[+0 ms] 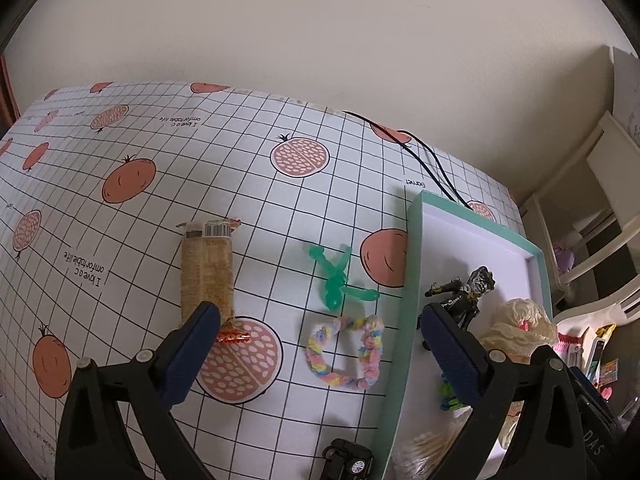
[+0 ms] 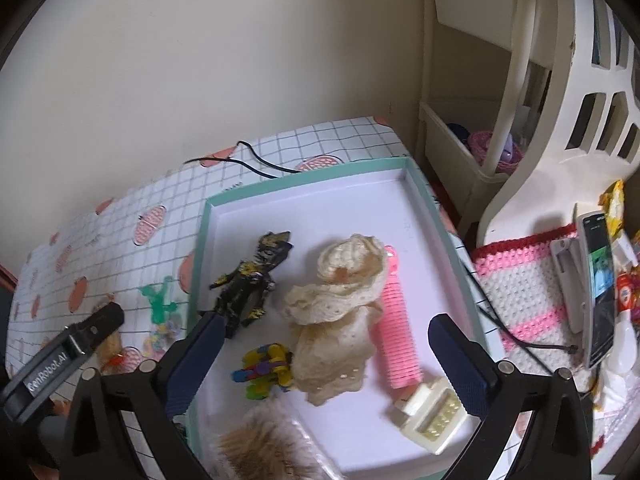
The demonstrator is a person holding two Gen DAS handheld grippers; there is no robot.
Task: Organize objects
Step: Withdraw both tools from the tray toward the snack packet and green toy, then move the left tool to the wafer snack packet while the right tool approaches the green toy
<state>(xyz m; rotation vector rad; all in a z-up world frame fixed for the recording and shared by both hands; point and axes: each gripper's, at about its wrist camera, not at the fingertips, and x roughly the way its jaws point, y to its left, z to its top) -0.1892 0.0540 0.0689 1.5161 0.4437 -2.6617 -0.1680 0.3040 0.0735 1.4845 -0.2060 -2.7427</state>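
Four items wait loose on the tabletop [image 1: 248, 128]: snack packet [image 1: 207, 270], green figure [image 1: 338, 278], pastel loop [image 1: 345, 354], toy car [image 1: 348, 460]. Mint tray [image 1: 412, 272] just beside. Both grippers, left [image 1: 320, 334] and right [image 2: 322, 340], fingers spread, empty. Risk: crinkly packet slipping from a shallow pinch.

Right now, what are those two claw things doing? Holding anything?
Left gripper: jaws wide open, holding nothing, above the tablecloth.
Right gripper: jaws wide open, holding nothing, over the tray.

Black cable [image 2: 256, 166] across gridded tablecloth [image 1: 160, 184]; cream shelf unit [image 2: 480, 128]; phone [image 2: 600, 288] upright beside pink-white crocheted mat [image 2: 524, 292].
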